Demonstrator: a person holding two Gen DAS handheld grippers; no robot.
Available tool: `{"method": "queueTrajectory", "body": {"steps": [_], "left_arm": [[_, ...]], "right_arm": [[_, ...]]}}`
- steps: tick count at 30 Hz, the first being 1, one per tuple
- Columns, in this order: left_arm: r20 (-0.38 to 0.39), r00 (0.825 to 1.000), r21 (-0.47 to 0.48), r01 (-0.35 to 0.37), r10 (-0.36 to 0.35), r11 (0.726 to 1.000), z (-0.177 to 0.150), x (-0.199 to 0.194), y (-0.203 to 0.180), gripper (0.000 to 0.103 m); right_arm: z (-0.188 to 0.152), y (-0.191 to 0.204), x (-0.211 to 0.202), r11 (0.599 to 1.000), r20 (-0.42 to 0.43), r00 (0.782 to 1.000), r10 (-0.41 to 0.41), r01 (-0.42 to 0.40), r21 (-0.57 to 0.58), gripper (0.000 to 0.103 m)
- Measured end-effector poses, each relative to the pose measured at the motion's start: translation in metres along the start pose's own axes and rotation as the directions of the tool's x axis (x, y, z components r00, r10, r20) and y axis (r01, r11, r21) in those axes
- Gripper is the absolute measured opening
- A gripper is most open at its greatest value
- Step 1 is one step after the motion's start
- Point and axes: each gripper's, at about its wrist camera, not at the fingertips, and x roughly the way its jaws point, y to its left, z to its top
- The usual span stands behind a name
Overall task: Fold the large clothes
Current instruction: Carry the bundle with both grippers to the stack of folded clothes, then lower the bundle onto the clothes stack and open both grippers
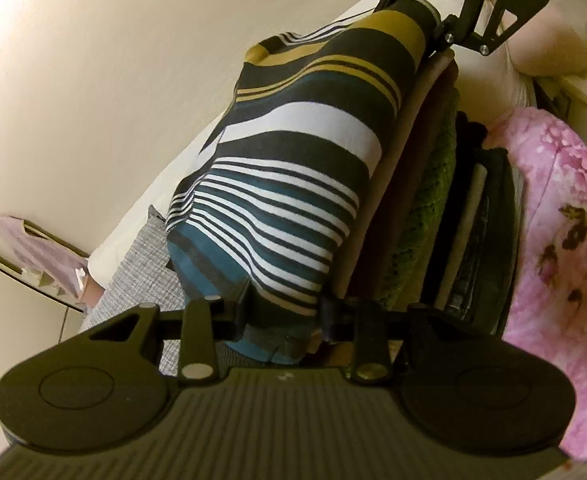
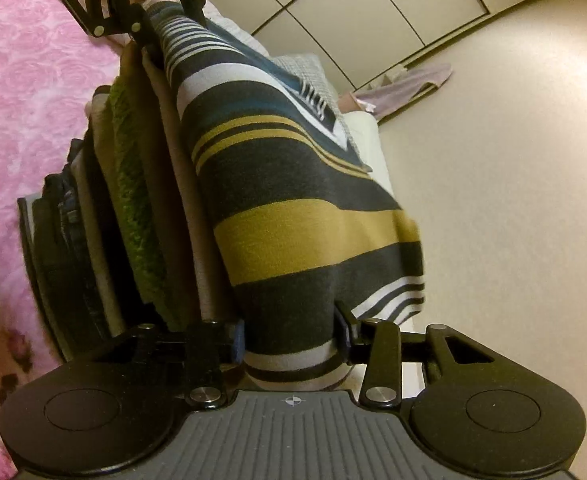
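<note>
A folded striped sweater (image 1: 293, 168), in navy, white, teal and mustard bands, is held at both ends. My left gripper (image 1: 283, 316) is shut on its teal end, and the right gripper (image 1: 433, 20) shows at the far end. In the right wrist view my right gripper (image 2: 291, 340) is shut on the dark and white end of the striped sweater (image 2: 293, 220), while the left gripper (image 2: 161, 12) clamps the opposite end. The sweater lies against a stack of folded clothes (image 1: 433, 200), with a green knit (image 2: 133, 200) among them. I cannot tell whether it rests on the stack or hangs just off it.
The stack stands on a pink floral bedcover (image 1: 553, 220) (image 2: 21, 80). Beside the sweater are a grey checked cloth (image 1: 141, 280) and a white pillow (image 2: 367, 132). Wardrobe doors (image 2: 353, 8) and a lilac cloth (image 2: 405, 84) lie beyond, next to a cream wall.
</note>
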Motion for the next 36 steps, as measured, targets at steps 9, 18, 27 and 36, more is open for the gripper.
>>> {"method": "queueTrajectory", "body": {"steps": [9,18,27,36], "left_arm": [[0.042,0.995,-0.09,0.091,-0.088,0.992,-0.001,-0.045,0.02,0.034],[0.114,0.992,-0.374,0.095,-0.055,0.922,0.018,-0.05,0.068,0.034],[0.102,0.985,-0.449,0.171,-0.14,0.877,0.029,-0.009,0.068,0.032],[0.062,0.983,-0.482,0.182,-0.174,0.857,0.024,0.003,0.06,0.032]], "right_arm": [[0.005,0.006,0.011,1.0,-0.008,1.0,-0.007,0.006,-0.02,0.045],[-0.008,0.032,-0.001,0.999,-0.022,0.999,-0.029,0.03,0.017,0.048],[-0.004,0.021,-0.05,0.99,0.035,0.998,-0.061,0.056,0.128,0.049],[0.012,-0.045,-0.007,0.81,0.102,0.993,0.066,-0.113,0.576,0.049]]}}
